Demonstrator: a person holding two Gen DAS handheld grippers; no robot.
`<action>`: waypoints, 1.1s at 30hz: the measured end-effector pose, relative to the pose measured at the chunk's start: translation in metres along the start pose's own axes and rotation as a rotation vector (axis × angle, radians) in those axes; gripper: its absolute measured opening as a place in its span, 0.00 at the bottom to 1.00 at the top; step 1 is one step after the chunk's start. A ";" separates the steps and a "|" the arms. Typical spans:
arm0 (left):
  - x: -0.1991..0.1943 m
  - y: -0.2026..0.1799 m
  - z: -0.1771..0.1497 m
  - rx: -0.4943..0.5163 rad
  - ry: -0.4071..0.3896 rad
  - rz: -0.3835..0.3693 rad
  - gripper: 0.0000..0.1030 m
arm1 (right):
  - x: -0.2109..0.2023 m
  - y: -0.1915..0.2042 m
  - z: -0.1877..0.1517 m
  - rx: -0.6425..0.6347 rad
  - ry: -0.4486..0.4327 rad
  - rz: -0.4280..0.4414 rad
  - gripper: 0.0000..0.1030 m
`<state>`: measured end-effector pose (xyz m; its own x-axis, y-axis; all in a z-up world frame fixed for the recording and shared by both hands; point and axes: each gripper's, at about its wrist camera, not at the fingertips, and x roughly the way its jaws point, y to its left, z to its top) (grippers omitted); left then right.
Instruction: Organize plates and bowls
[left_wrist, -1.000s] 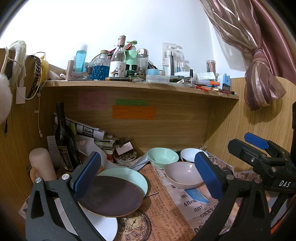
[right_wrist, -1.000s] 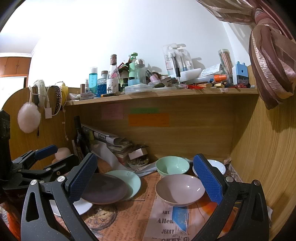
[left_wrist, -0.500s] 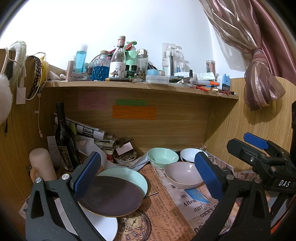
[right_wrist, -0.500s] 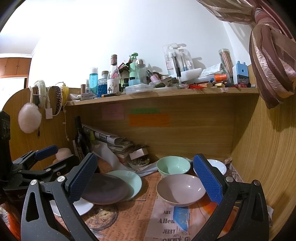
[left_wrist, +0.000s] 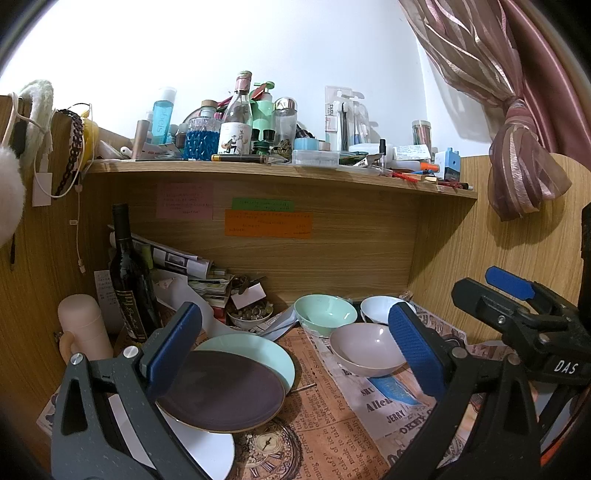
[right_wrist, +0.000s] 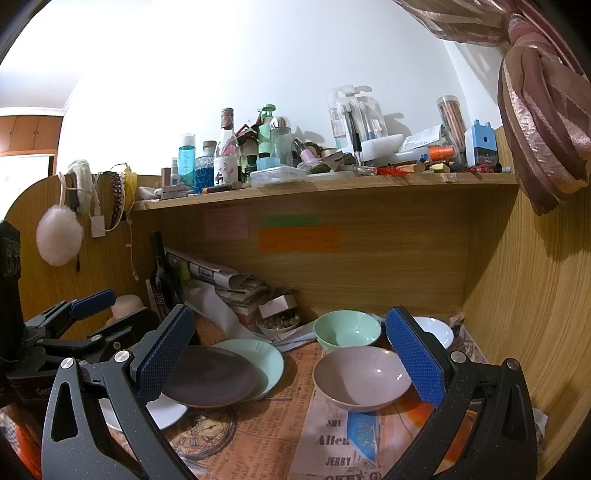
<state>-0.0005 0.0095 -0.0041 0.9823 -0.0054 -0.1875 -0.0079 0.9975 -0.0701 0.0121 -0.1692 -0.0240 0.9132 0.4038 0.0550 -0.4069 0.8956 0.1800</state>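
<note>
A dark purple plate (left_wrist: 221, 391) lies on a mint plate (left_wrist: 258, 350) and a white plate (left_wrist: 207, 450) at the left of the desk. A pink bowl (left_wrist: 364, 349), a mint bowl (left_wrist: 325, 314) and a white bowl (left_wrist: 376, 308) stand at the right. The same plates (right_wrist: 210, 376) and pink bowl (right_wrist: 360, 376) show in the right wrist view. My left gripper (left_wrist: 295, 354) is open and empty, above the desk in front of the dishes. My right gripper (right_wrist: 291, 362) is open and empty, with the pink bowl just ahead of its right finger.
A dark wine bottle (left_wrist: 129, 277), a beige cup (left_wrist: 83, 328), stacked papers (left_wrist: 195, 273) and a small dish of trinkets (left_wrist: 249, 317) crowd the back left. A cluttered shelf (left_wrist: 280, 170) hangs overhead. Wooden walls (right_wrist: 535, 314) close in both sides. Newspaper (right_wrist: 280, 435) covers the desk.
</note>
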 end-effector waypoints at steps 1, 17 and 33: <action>0.000 0.001 0.000 0.000 0.001 0.000 1.00 | 0.001 0.000 0.000 0.002 0.002 0.000 1.00; 0.037 0.056 -0.029 -0.023 0.179 0.074 0.89 | 0.067 -0.002 -0.034 -0.008 0.165 0.033 0.97; 0.070 0.142 -0.064 -0.046 0.374 0.207 0.69 | 0.157 0.018 -0.069 -0.040 0.426 0.203 0.60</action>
<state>0.0550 0.1466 -0.0900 0.8237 0.1613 -0.5436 -0.2147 0.9760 -0.0357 0.1461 -0.0768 -0.0796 0.7278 0.6043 -0.3241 -0.5841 0.7940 0.1688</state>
